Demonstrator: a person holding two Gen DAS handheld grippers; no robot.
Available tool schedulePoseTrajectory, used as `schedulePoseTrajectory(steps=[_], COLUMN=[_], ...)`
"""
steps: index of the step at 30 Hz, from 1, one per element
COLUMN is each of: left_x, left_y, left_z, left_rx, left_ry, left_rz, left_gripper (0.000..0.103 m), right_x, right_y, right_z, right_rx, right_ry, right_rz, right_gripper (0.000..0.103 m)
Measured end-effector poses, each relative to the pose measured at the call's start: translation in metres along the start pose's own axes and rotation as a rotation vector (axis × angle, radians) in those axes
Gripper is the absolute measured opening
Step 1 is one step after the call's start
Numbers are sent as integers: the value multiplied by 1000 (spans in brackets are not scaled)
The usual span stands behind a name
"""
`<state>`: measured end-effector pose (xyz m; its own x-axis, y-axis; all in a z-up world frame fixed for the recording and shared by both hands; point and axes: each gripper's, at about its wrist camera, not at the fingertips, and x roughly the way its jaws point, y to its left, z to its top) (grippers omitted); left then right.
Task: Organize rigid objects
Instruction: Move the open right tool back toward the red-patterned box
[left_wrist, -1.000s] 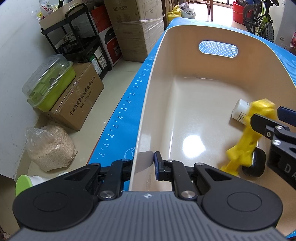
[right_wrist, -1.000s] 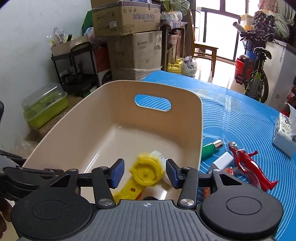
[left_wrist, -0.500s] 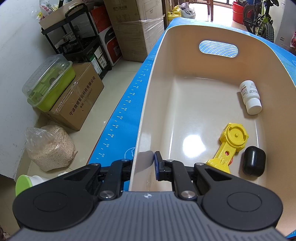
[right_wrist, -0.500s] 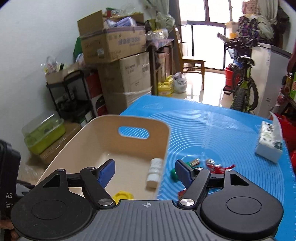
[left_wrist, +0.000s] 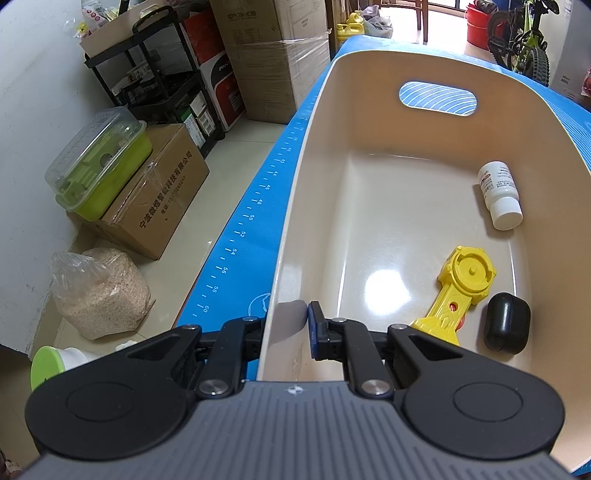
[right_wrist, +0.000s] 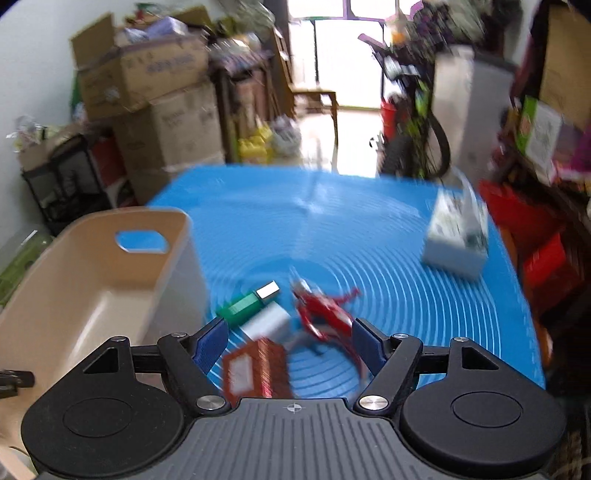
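Note:
My left gripper (left_wrist: 288, 325) is shut on the near rim of the beige bin (left_wrist: 295, 206). Inside the bin lie a yellow toy tool (left_wrist: 461, 288), a white bottle (left_wrist: 500, 195) and a black oval object (left_wrist: 506, 326). My right gripper (right_wrist: 290, 345) is open and empty above the blue mat (right_wrist: 369, 229), to the right of the bin (right_wrist: 92, 280). Below it lie a green tube (right_wrist: 245, 304), a white block (right_wrist: 267, 321), a red figure (right_wrist: 325, 310) and a red-brown box (right_wrist: 258, 369). The right wrist view is blurred.
A white tissue pack (right_wrist: 456, 236) sits at the mat's far right. Beside the table's left edge are cardboard boxes (left_wrist: 155, 192), a green lidded container (left_wrist: 99, 162), a bag of grain (left_wrist: 98, 291) and a black rack (left_wrist: 155, 81). A bicycle (right_wrist: 413, 122) stands beyond the table.
My right gripper let go of the yellow toy tool in the bin, then rose and swung right over the items on the mat. The left gripper stayed clamped on the rim.

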<state>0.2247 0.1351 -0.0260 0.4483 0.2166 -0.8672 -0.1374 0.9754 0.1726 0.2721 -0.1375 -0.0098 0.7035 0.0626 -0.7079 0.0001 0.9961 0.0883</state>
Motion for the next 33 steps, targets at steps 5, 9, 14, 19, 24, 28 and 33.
schedulePoseTrajectory(steps=[5,9,14,19,24,28,33], left_x=[-1,-1,-1,-2,-2,-2,-2], left_y=[0,0,0,0,0,-1,-1], left_z=[0,0,-1,-1,0,0,0], left_rx=[1,2,5,4,8,7,6], left_ry=[0,0,-1,0,-1,0,2], left_rz=[4,4,5,6,11,11,12], left_gripper=[17,18,18,18,18,18,18], right_x=[23,32,47,61,65,57,54], right_y=[-7,2,12,13,13,24,41], right_z=[-13,-18,-27,-31,-32,-31,-36], right_rx=[10,-36,-46,-44,-21,-60,-132], right_ry=[68,80,109,120,127,107,112], right_rz=[5,24,62,83,129,164,198], right_gripper=[78,78,78,76,68,58,48])
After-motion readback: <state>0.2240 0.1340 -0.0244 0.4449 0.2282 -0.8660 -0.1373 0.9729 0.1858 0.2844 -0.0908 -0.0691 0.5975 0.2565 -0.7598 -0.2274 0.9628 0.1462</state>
